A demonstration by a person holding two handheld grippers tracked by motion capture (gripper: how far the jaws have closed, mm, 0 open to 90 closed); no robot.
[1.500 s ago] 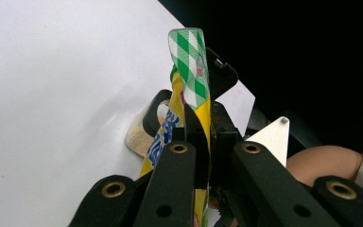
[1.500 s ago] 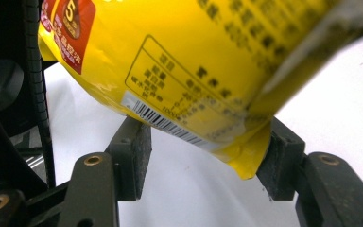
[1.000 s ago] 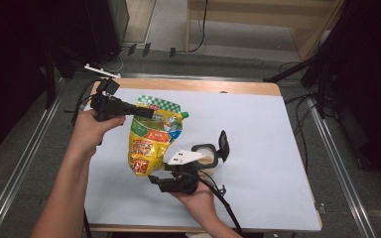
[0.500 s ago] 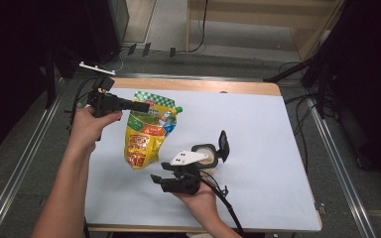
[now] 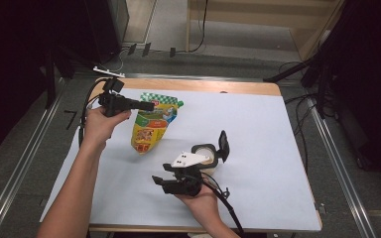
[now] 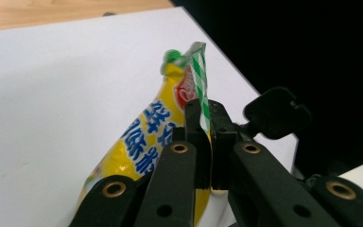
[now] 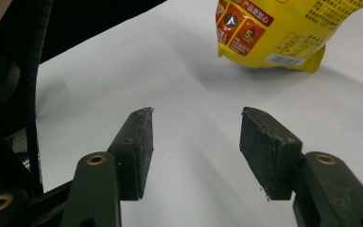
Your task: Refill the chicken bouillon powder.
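A yellow snack bag (image 5: 151,126) with a green-checked top seal hangs tilted over the far left of the white table sheet (image 5: 263,129). Its lower end is close to the sheet. My left gripper (image 5: 150,105) is shut on the bag's top seal. In the left gripper view the two jaws pinch the checked strip (image 6: 203,101) of the bag (image 6: 146,137). My right gripper (image 5: 161,173) is held near the front middle and is open with nothing between its pads (image 7: 134,142). It points at the bag's bottom end (image 7: 269,33) and stays apart from it.
A pale round object (image 5: 204,151) with a black upright piece (image 5: 223,143) sits just right of my right gripper. The wooden table edge (image 5: 218,85) runs along the back. Metal rails flank both sides, and cables lie on the floor behind.
My left gripper has carried the bag farther back and lower, away from the right gripper. The right gripper has stayed in place, still open.
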